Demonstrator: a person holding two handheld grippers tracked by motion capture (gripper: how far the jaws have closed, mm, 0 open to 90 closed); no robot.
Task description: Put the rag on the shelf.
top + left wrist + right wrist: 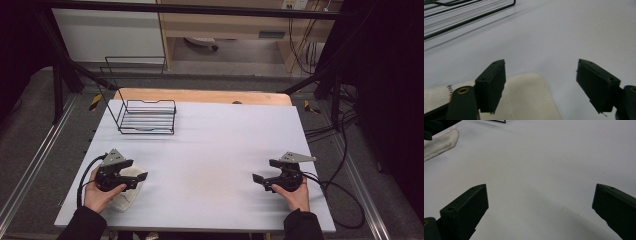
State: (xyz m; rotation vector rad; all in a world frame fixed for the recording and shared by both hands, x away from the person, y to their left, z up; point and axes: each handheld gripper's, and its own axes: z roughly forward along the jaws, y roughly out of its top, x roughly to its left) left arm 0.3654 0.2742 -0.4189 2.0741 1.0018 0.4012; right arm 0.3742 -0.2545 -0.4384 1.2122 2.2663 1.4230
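Cream-coloured cloth [127, 192] lies folded on the near left part of the pale surface [210, 150], and the left gripper [131, 171] hovers right over it. In the left gripper view the cloth [524, 97] sits low between and below the two black jaws, its woven grain plain to see, with a short line of dark stitching near its left edge; the jaws stand wide apart and the pads do not press on the fabric, so the left gripper is released. Whether a jaw tip brushes the cloth cannot be told. A hand [97, 195] in a dark sleeve carries that gripper from the near edge, and a black cable loops off its left side. Well apart, on the near right of the surface, the right gripper [266, 171] is held by the other hand [295, 195], pointed toward the middle; in the right gripper view its jaws are spread wide over bare surface with nothing between them, released as well, and the cloth [439, 142] shows far off at the upper left. A black wire rack [147, 117] stands at the far left of the surface, well behind the cloth.
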